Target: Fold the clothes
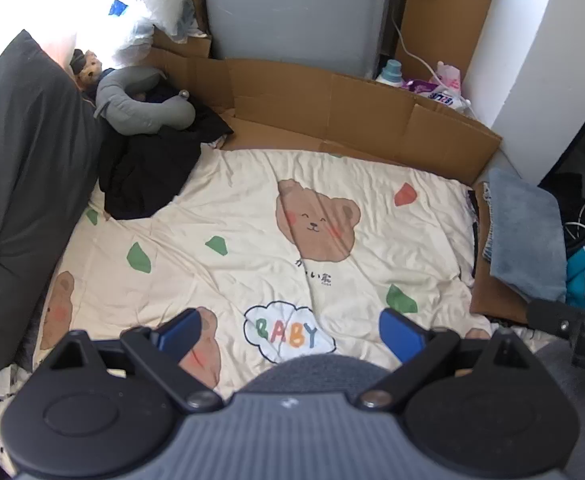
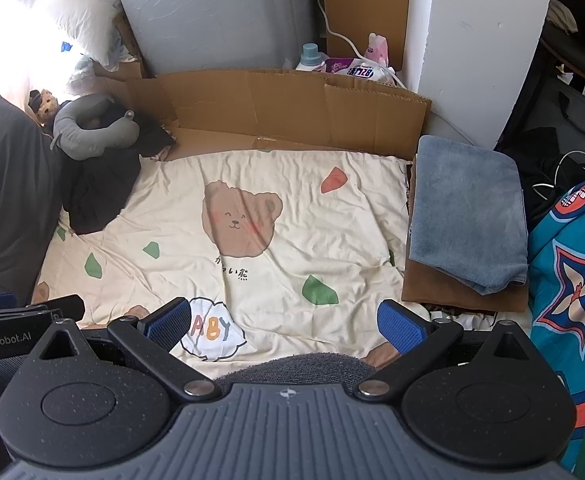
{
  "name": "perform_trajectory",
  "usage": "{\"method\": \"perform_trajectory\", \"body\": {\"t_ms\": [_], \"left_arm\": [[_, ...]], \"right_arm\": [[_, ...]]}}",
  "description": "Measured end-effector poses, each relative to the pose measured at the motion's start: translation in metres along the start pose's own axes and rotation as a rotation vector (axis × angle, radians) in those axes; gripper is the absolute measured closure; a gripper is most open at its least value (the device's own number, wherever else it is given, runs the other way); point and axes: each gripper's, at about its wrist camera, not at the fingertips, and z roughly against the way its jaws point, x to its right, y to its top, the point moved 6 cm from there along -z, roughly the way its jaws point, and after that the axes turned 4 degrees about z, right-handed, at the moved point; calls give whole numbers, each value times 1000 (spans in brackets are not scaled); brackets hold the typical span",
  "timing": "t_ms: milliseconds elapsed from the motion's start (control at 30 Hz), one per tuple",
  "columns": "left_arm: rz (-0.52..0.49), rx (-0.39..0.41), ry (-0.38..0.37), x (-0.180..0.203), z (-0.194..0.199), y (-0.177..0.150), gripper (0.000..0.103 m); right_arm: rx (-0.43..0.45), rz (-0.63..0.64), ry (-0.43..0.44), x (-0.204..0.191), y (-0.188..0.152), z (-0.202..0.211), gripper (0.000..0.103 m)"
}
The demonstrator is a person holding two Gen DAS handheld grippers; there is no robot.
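A folded blue-grey towel [image 2: 466, 212] lies on a brown cloth [image 2: 452, 294] at the right edge of the bed; the left wrist view shows the towel [image 1: 526, 232] too. A black garment [image 1: 148, 168] lies crumpled at the back left, seen as well in the right wrist view [image 2: 96, 188]. A teal patterned garment [image 2: 564, 280] hangs at the far right. My left gripper [image 1: 290, 334] hovers open over the cream bear-print bedspread [image 1: 252, 232], holding nothing. My right gripper [image 2: 286, 326] is open too, above the same bedspread [image 2: 276, 264], empty.
A grey neck pillow [image 1: 140, 108] and a small teddy [image 1: 88, 68] rest on the black garment. A dark grey pillow [image 1: 20, 160] lines the left side. Flattened cardboard [image 1: 332, 108] stands along the back, with a bottle [image 2: 310, 56] and packets behind it.
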Motion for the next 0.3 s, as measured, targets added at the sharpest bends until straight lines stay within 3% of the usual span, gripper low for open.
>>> {"method": "perform_trajectory", "body": {"t_ms": [300], "left_arm": [[6,-7,-9,-3,0,0,6]], "right_arm": [[3,-3,-2,0,-1,2,1]]}}
